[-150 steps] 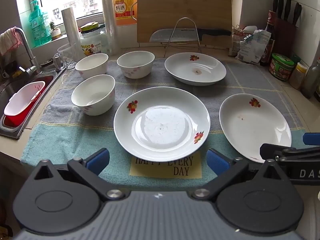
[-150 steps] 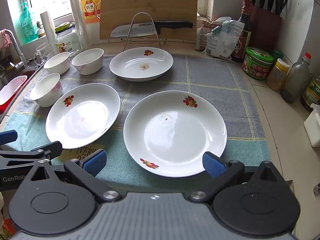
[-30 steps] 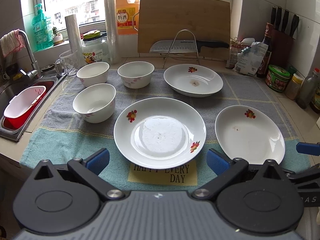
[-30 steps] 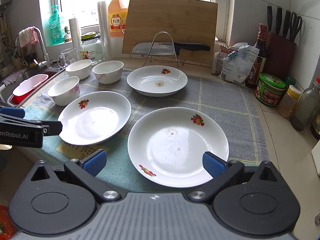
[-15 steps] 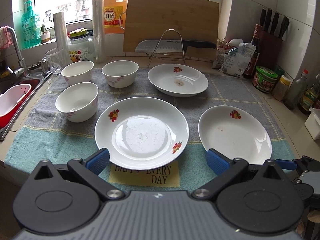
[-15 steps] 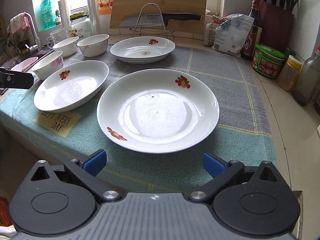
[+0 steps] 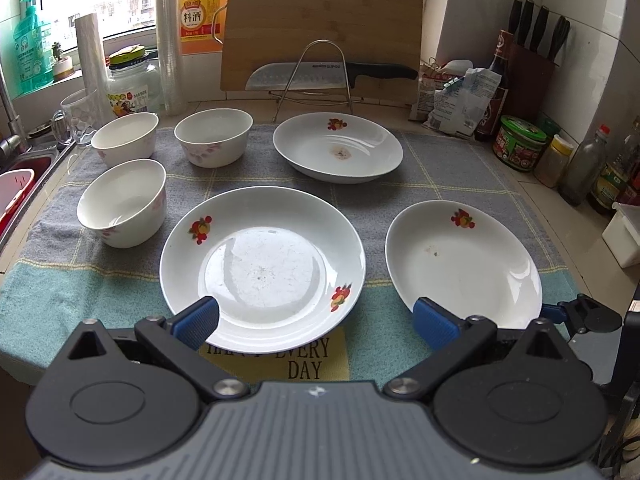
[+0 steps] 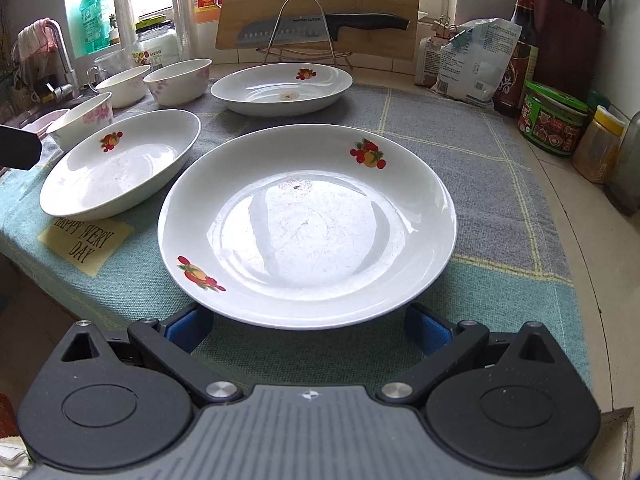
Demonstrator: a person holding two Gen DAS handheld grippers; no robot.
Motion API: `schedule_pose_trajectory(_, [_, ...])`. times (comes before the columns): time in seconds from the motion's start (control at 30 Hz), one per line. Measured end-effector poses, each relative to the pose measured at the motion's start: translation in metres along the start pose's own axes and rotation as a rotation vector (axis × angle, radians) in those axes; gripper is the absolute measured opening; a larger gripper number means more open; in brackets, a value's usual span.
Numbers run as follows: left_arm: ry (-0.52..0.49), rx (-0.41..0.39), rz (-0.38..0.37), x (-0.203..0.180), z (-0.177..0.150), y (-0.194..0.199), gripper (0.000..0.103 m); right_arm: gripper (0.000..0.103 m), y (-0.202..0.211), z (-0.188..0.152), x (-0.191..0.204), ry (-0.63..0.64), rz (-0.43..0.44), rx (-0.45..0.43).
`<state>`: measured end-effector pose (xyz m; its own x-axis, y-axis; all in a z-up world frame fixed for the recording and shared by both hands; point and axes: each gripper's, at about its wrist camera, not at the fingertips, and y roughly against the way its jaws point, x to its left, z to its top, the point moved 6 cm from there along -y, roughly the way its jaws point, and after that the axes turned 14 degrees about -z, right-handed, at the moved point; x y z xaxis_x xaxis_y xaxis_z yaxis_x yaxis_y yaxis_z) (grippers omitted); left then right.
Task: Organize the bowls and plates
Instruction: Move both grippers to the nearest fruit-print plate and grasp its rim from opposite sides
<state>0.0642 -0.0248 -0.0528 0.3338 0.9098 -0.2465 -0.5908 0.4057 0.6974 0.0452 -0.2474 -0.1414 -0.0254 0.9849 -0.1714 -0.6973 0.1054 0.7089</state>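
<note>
Three white fruit-print plates lie on a towel: a near middle plate (image 7: 262, 264), a right plate (image 7: 462, 262) and a far plate (image 7: 338, 146). Three white bowls (image 7: 122, 202) (image 7: 124, 136) (image 7: 214, 134) stand at the left. My left gripper (image 7: 316, 320) is open and empty, its left pad over the middle plate's near rim. My right gripper (image 8: 308, 328) is open, low at the near rim of the right plate (image 8: 306, 220), with pads on either side below the rim. The right gripper also shows at the left wrist view's right edge (image 7: 580, 316).
A grey-green towel (image 7: 440, 184) covers the counter. A cutting board (image 7: 320, 28) and knife on a wire rack (image 7: 332, 72) stand behind. A sink (image 7: 16, 184) lies left. Jars and bottles (image 7: 516, 142) and a knife block (image 7: 532, 68) line the right side. A yellow label (image 7: 288, 356) sits on the towel's front edge.
Both grippers moved forward and lower towards the plates. The right gripper dropped to the right plate's near rim, and the left pad now overlaps the middle plate's rim.
</note>
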Motion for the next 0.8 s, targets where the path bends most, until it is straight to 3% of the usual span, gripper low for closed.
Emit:
schedule_pose_trajectory(0.1, [-0.018, 0.03, -0.023, 0.001, 0.005, -0.013, 0.102, 0.103, 0.0, 0.001, 0.003, 0.022, 0.01, -0.009])
schedule_pose_trajectory(0.27, [-0.075, 0.008, -0.065, -0.004, 0.021, -0.026, 0.102, 0.103, 0.001, -0.002, 0.0, 0.025, 0.028, -0.045])
schedule_pose_trajectory(0.53, [-0.157, -0.008, -0.191, -0.018, 0.053, -0.056, 0.102, 0.103, 0.003, -0.006, -0.002, 0.018, 0.034, -0.085])
schedule_pose_trajectory(0.8, [-0.247, 0.153, -0.331, -0.048, 0.069, -0.111, 0.102, 0.103, 0.004, -0.008, -0.002, 0.017, 0.035, -0.099])
